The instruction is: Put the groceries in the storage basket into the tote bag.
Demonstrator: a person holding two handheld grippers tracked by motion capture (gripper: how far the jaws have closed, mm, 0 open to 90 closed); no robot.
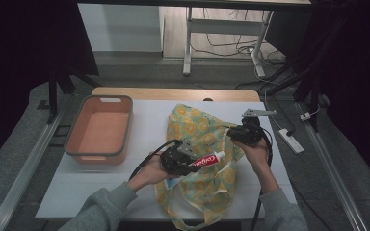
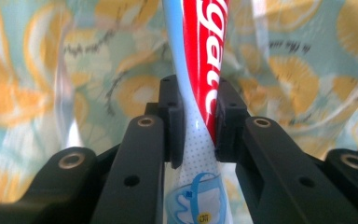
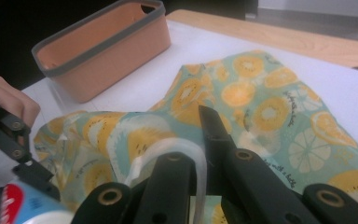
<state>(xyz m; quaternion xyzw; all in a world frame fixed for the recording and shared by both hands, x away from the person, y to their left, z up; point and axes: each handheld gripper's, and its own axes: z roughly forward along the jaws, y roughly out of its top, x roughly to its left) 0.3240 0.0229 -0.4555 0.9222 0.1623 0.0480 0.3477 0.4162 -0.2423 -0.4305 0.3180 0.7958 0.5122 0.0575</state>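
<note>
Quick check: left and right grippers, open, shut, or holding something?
Left gripper: shut on the red, white and blue toothpaste tube.
Right gripper: shut on the translucent white handle strap of the lemon-print fabric bag.

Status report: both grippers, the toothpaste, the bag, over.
Left hand-held gripper clamped on toothpaste tube. Right hand-held gripper shut on fruit-print bag handle. Nothing blocking.

The right gripper (image 3: 204,154) pinches the translucent bag handle (image 3: 186,149) of the fruit-print bag (image 3: 270,107). An orange basket (image 3: 107,51) stands far left. A toothpaste tube (image 3: 23,207) shows near left.
</note>
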